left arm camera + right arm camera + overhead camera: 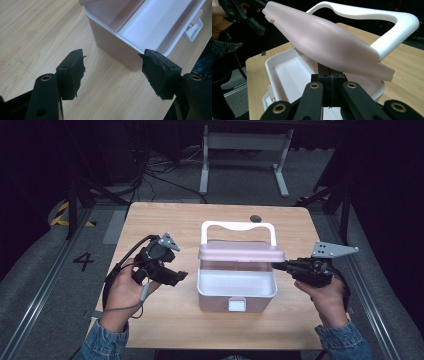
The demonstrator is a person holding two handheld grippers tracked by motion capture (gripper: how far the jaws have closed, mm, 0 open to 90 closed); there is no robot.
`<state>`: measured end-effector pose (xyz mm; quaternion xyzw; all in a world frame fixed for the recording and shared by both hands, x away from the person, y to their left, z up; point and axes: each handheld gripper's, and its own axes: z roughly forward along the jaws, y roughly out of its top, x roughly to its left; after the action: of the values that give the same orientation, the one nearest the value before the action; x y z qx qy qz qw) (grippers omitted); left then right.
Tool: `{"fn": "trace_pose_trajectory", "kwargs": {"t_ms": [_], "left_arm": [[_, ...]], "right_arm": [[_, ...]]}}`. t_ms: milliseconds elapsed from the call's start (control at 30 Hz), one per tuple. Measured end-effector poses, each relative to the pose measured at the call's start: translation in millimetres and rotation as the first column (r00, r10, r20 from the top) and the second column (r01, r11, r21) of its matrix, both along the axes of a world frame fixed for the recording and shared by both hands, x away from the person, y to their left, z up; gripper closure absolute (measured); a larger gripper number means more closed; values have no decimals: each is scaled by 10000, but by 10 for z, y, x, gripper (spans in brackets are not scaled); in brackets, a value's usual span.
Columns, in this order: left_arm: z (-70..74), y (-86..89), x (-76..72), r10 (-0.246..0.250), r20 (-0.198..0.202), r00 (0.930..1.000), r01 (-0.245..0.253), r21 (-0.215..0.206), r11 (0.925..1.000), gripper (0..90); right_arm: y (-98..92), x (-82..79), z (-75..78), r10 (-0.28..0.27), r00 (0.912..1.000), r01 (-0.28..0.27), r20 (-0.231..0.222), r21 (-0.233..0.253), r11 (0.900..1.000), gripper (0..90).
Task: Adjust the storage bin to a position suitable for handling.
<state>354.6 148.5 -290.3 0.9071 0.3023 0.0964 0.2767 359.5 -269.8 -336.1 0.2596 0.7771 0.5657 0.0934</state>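
Black rubber fingers of the right gripper (329, 80) are pressed together beneath the edge of the pink lid (329, 40), which stands half raised; whether they pinch the lid's edge cannot be told. White carry handle (387, 22) rises behind the lid. Lid belongs to a pale pink storage box (237, 290) with a white latch (237, 305), sitting mid-table on the wooden table (165, 325), interior bare and white. Left gripper (112, 72): fingers wide apart, holding nothing, hovering over the table just beside the box's left wall. Denim sleeves (107, 342) at the near edge.
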Motion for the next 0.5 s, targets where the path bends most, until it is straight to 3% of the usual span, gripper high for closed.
{"fn": "trace_pose_trajectory", "kwargs": {"t_ms": [100,267,500], "left_arm": [[-55,-17,13,-60,-47,10000,59,-241,9997,366],[-149,-74,26,-294,490,9984,326,-657,9973,382],[-200,-141,87,-347,422,9985,407,-1509,9877,367]], "right_arm": [[-2,-2,4,-20,10000,20,-20,11,10000,895],[-4,6,7,-1,9999,3,-102,112,9999,893],[-7,15,6,71,9995,-63,-295,253,9997,888]]}}
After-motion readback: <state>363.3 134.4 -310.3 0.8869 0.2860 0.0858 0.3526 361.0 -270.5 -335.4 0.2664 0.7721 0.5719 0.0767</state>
